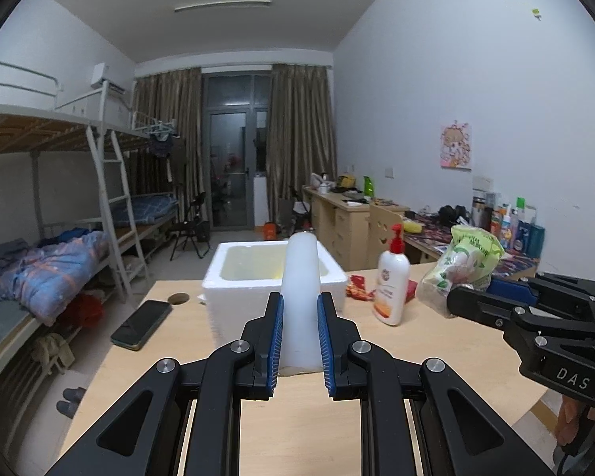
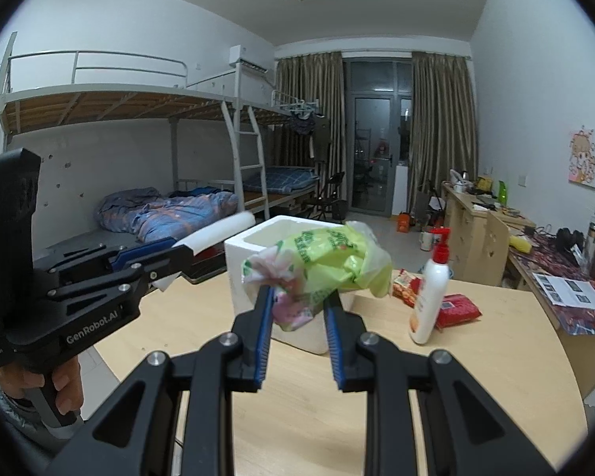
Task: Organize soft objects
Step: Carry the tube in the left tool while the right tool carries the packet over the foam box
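Left gripper (image 1: 300, 309) jaws clamped on a white foam strip (image 1: 300, 301) – blue pads press both its sides and it stands up between them, top end in line w/ the white foam box (image 1: 234, 293) beyond. Right gripper (image 2: 298, 309) jaws pinched on a green-and-pink plastic pack (image 2: 321, 269), crumpled, held up off the table just in front of the box rim. Both items in the air, not in the box. Box sits on the wooden table (image 1: 186, 357), open top. Right of it: white pump bottle w/ red cap (image 1: 392, 281), upright, red snack packets (image 2: 456, 309) around its base. Left of box – dark phone (image 1: 142, 324), flat on the table. Bunk beds (image 2: 139, 119) behind.
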Action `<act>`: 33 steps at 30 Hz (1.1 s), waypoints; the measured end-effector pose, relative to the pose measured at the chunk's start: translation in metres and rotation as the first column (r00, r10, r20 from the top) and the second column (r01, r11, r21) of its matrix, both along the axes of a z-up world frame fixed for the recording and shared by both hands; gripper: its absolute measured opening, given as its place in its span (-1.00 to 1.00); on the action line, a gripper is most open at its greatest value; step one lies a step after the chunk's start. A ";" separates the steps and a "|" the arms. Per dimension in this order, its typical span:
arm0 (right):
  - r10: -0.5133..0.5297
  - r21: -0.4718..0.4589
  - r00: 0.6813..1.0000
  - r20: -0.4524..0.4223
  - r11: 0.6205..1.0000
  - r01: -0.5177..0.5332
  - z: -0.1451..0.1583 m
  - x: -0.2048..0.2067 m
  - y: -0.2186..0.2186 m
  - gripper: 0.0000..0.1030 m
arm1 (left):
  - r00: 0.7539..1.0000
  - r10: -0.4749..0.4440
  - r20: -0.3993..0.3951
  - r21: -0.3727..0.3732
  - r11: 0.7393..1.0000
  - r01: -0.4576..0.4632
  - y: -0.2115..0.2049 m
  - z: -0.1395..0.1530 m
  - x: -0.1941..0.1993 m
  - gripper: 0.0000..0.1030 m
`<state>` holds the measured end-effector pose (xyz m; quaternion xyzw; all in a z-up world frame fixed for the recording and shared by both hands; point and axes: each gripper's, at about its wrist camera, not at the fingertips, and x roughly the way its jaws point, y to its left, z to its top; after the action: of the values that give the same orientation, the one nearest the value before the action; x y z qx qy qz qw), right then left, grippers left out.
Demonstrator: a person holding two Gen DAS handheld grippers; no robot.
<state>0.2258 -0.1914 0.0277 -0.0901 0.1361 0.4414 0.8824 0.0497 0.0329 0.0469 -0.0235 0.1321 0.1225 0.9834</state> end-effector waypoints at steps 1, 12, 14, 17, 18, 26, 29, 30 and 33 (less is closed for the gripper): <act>0.008 -0.008 1.000 -0.002 1.000 -0.008 -0.001 -0.001 0.005 -0.43 | 1.000 0.010 0.005 -0.004 1.000 -0.010 0.004 -0.001 -0.002 -0.64; 0.076 -0.049 0.997 0.008 0.996 -0.076 0.000 -0.009 0.044 -0.43 | 0.998 0.059 -0.003 -0.027 0.998 -0.059 0.036 -0.006 -0.008 -0.64; 0.081 -0.054 0.997 0.008 0.995 -0.081 0.000 -0.010 0.049 -0.43 | 0.998 0.066 -0.001 -0.024 0.998 -0.066 0.037 -0.006 -0.008 -0.64; 0.092 -0.056 0.996 0.005 0.994 -0.091 0.000 -0.009 0.056 -0.43 | 0.997 0.075 -0.003 -0.016 0.997 -0.075 0.038 -0.006 -0.006 -0.64; 0.094 -0.055 0.996 0.003 0.994 -0.093 0.000 -0.008 0.057 -0.43 | 0.997 0.077 -0.004 -0.016 0.997 -0.077 0.039 -0.006 -0.005 -0.64; 0.101 -0.053 0.995 -0.012 0.993 -0.101 -0.001 0.003 0.064 -0.43 | 0.996 0.091 0.006 -0.006 0.996 -0.091 0.047 -0.002 0.000 -0.64; 0.099 -0.056 0.995 -0.013 0.993 -0.099 -0.002 0.005 0.065 -0.43 | 0.995 0.095 0.006 -0.011 0.995 -0.095 0.051 -0.002 0.004 -0.64; 0.099 -0.058 0.995 -0.014 0.993 -0.099 -0.002 0.007 0.066 -0.43 | 0.995 0.095 0.005 -0.012 0.995 -0.095 0.052 -0.002 0.006 -0.64; 0.100 -0.062 0.995 -0.013 0.993 -0.100 0.000 0.011 0.070 -0.43 | 0.996 0.092 0.004 -0.015 0.996 -0.092 0.055 -0.002 0.009 -0.64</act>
<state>0.2365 -0.1212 0.0279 -0.1222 0.1496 0.4810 0.8552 0.0588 0.0876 0.0450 -0.0369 0.1293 0.1666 0.9768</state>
